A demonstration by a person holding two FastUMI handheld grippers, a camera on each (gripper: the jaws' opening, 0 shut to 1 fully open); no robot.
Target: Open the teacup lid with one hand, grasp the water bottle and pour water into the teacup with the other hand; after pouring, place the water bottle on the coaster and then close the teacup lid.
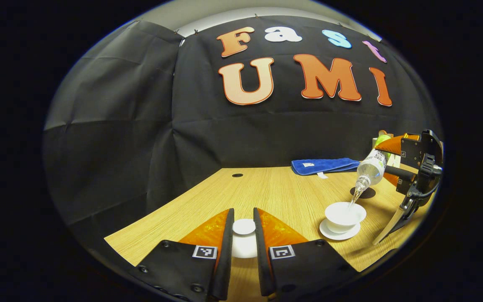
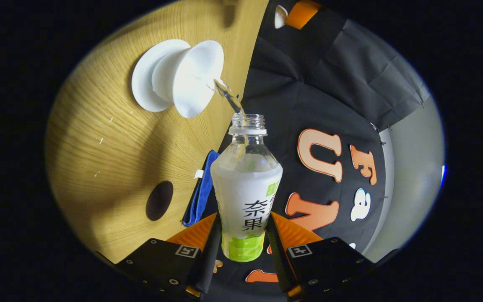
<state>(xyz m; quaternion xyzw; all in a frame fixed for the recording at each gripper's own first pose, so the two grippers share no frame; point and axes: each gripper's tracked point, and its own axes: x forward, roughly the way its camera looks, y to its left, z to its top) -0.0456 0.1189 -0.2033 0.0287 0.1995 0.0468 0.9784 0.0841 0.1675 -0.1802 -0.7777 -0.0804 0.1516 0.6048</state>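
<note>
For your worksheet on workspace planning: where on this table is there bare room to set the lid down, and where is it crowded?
Free: the wide wood of the table between the left gripper, which holds the lid, and the cloth. Crowded: the right side, where cup, saucer, coaster, bottle and right gripper cluster.

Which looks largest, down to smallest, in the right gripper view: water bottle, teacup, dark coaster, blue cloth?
1. water bottle, though it is nearest the camera
2. teacup
3. blue cloth and dark coaster: alike in apparent size, so unranked
</note>
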